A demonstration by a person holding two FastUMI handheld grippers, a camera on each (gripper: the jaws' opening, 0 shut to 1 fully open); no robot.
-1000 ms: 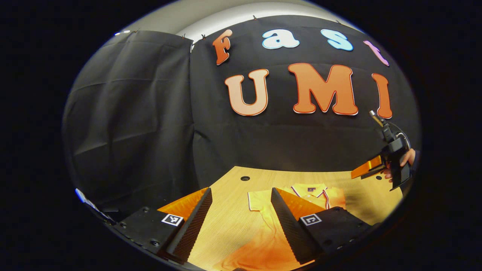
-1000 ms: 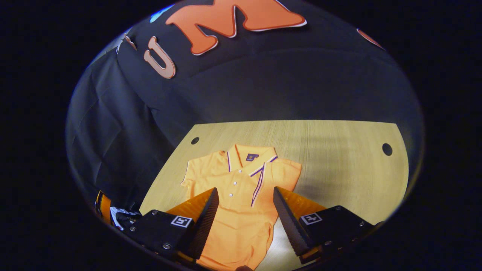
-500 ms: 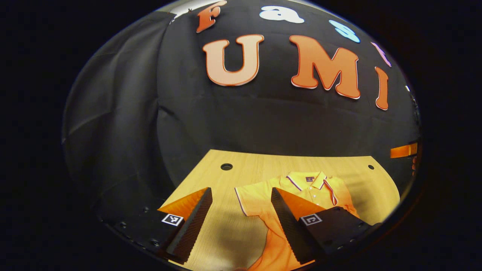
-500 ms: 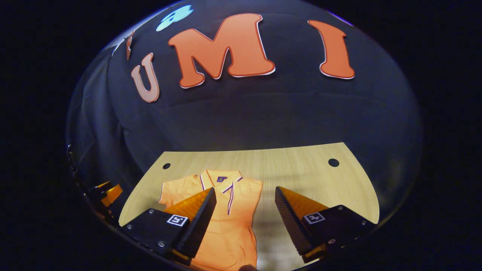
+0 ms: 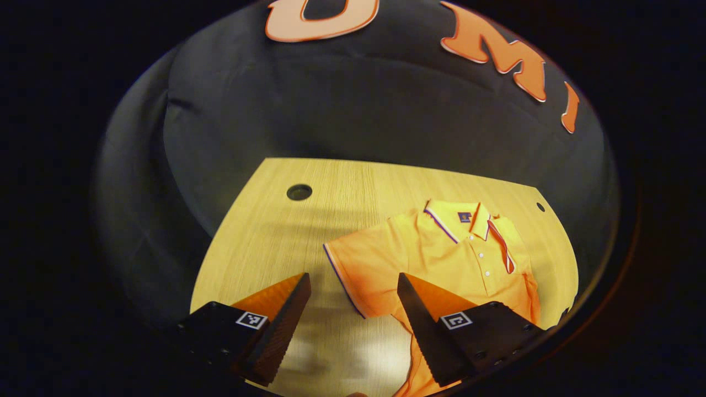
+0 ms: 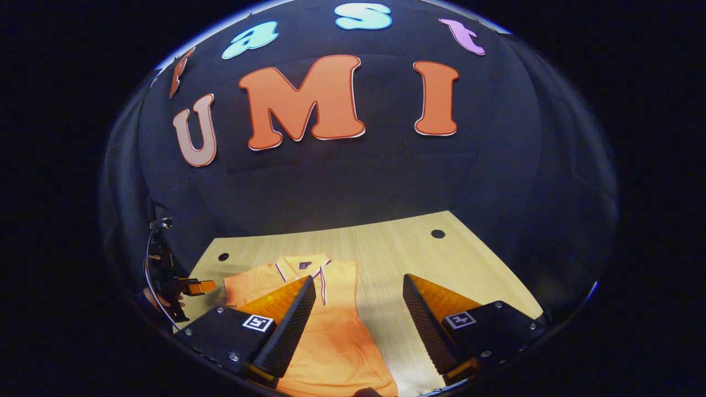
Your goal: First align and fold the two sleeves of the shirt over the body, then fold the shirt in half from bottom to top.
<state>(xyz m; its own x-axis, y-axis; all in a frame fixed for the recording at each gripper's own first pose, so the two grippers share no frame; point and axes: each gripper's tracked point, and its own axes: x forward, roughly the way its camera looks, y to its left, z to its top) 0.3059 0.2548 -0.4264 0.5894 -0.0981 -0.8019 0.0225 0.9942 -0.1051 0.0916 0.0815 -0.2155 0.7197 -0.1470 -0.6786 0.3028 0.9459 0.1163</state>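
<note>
Left gripper: jaws apart, empty, tilted down over the shirt's spread sleeve; right gripper: jaws apart, empty, held level above the shirt's other edge. Shirt: flat on the table, collar toward the wall. Risk: a grip past the sleeve hem would likely drag the body layer and skew the fold.

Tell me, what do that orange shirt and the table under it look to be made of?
The shirt looks like a soft knit fabric, probably cotton or a blend: matte, lightly creased, with a striped collar and small buttons. The table looks like pale wood or a wood-grain laminate: fine straight grain lines, a smooth surface with a soft sheen, and round holes cut through it. Which of the two, the pictures leave open.
</note>
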